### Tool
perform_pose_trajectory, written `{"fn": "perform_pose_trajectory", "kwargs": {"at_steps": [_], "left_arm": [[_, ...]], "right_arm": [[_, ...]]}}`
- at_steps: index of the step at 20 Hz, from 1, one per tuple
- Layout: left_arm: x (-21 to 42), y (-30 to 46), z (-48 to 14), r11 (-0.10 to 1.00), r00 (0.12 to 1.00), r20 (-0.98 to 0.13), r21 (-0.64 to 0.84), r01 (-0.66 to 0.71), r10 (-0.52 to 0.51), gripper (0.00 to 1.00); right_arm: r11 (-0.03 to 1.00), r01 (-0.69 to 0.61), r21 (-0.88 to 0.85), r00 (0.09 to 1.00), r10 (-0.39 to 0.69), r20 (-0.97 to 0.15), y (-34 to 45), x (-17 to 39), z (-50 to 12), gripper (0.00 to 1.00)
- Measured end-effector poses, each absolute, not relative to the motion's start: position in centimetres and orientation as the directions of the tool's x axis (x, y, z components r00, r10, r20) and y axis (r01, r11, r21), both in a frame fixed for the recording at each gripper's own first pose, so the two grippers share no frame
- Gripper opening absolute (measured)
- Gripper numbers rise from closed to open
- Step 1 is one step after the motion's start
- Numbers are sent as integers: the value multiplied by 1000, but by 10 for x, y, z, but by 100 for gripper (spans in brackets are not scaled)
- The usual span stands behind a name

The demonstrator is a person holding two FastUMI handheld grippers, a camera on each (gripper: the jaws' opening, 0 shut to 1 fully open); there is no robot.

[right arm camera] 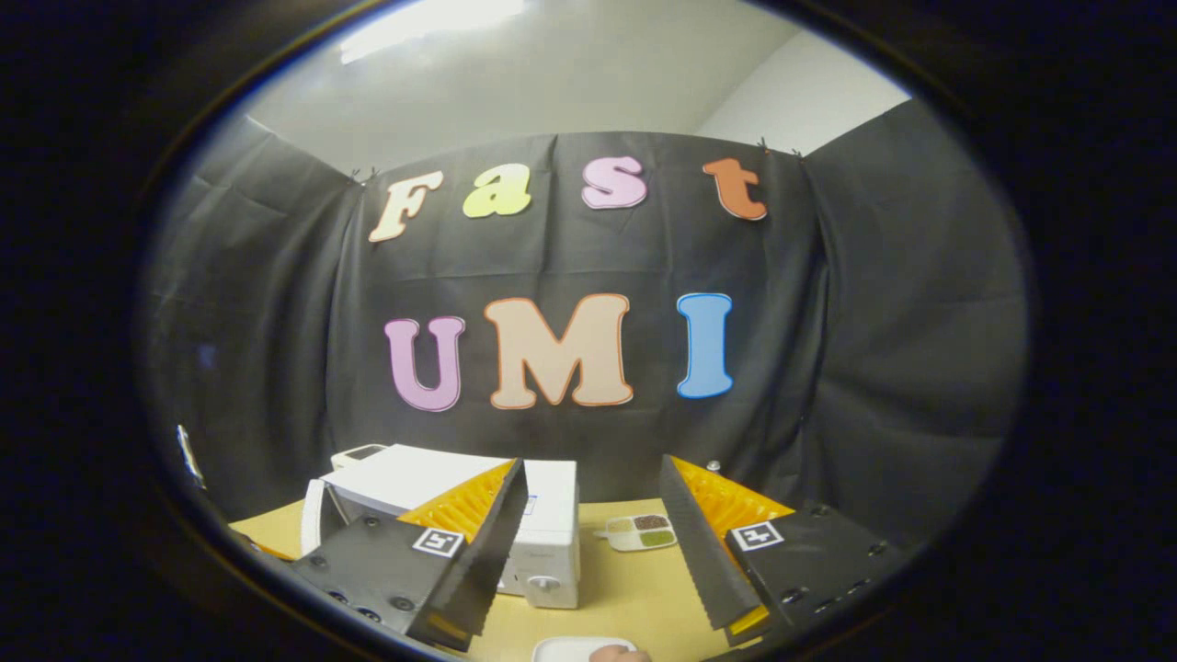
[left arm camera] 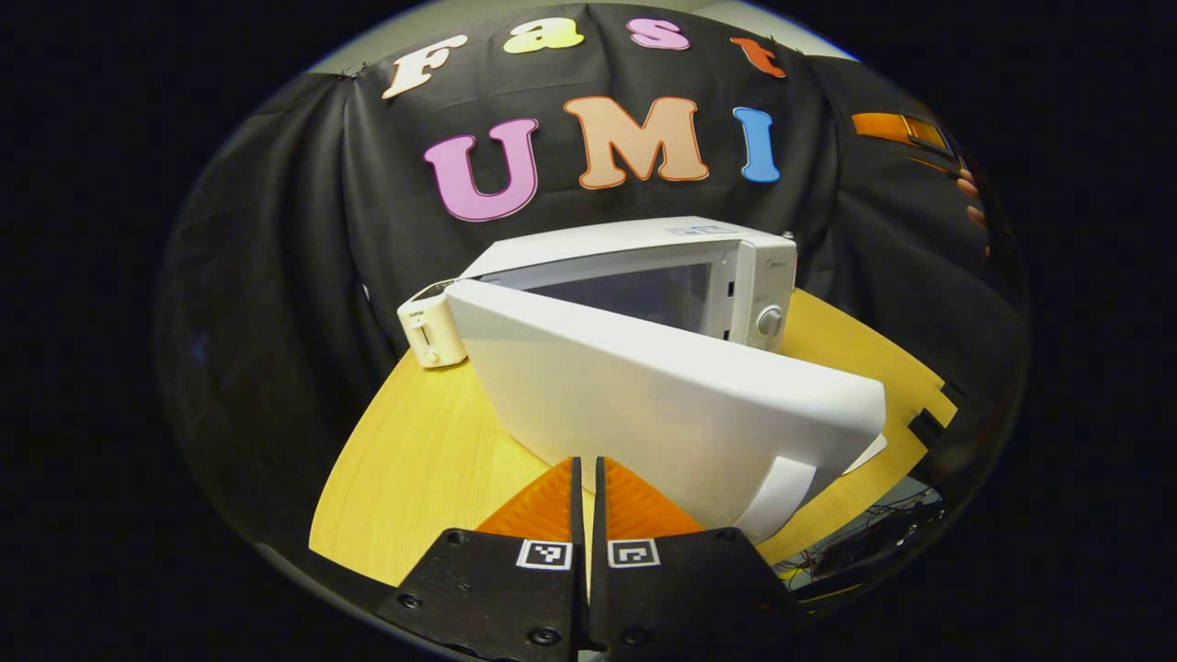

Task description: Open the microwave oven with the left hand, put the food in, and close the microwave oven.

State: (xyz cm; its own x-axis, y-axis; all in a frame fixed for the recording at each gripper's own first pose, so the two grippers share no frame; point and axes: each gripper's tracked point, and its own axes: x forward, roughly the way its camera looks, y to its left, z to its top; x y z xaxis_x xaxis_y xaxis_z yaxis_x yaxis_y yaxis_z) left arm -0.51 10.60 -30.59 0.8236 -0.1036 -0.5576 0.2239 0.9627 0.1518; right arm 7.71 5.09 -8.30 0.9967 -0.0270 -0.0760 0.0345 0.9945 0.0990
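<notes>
The white microwave (left arm camera: pixel 634 244) stands on the round wooden table (left arm camera: pixel 414 460), its door (left arm camera: pixel 662 405) swung partly open toward me. The door's handle (left arm camera: pixel 782 496) is on the near right edge. My left gripper (left arm camera: pixel 588 462) is shut, its tips just in front of the door's lower face with nothing between them. In the right gripper view the microwave (right arm camera: pixel 542 515) sits low and left, and a small divided dish of food (right arm camera: pixel 641 531) lies on the table (right arm camera: pixel 625 588) right of it. My right gripper (right arm camera: pixel 593 464) hangs open and high above the table, holding nothing.
A small white toaster (left arm camera: pixel 430 331) stands left of the microwave at the table's back. A white object (right arm camera: pixel 584 648) with a fingertip on it shows at the bottom edge of the right gripper view. The right gripper (left arm camera: pixel 897 129) and a hand (left arm camera: pixel 970 198) appear far right.
</notes>
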Motion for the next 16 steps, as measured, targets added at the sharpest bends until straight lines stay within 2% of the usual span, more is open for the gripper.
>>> {"fn": "perform_pose_trajectory", "kwargs": {"at_steps": [8, 16], "left_arm": [[20, 52, -312, 931, 812, -546, 145, 334, -206, 0], [57, 26, -314, 932, 820, -529, 136, 336, -218, 0]], "right_arm": [[993, 74, 94, 995, -66, -81, 26, 70, -79, 82], [991, 92, 95, 993, -83, -89, 8, 67, -79, 82]]}}
